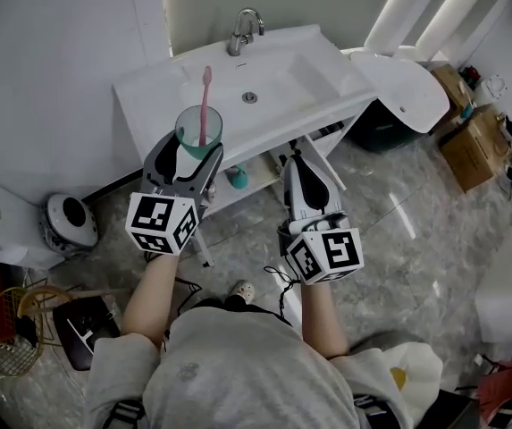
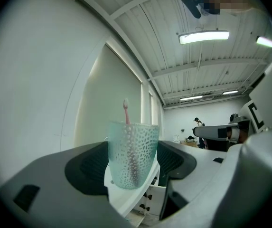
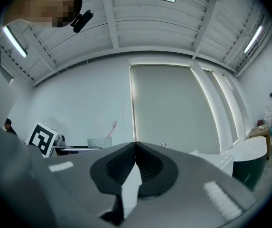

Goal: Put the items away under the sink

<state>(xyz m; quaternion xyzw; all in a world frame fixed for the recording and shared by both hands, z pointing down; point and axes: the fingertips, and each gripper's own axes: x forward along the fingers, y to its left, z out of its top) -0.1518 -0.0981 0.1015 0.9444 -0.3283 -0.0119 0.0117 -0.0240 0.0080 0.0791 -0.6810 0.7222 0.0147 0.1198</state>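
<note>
L gripper grasps teal cup w/ pink toothbrush by near edge of sink; R gripper, to its right, clenched, empty.

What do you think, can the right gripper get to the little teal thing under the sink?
Probably yes. The right gripper is empty, and the teal thing under the sink sits just beside its tip with nothing between them. Its jaws are shut, so they must open first.

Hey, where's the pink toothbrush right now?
The toothbrush stands in the teal cup held by the left gripper between its jaws, left of centre in the head view, seen against the white sink's front edge.
</note>
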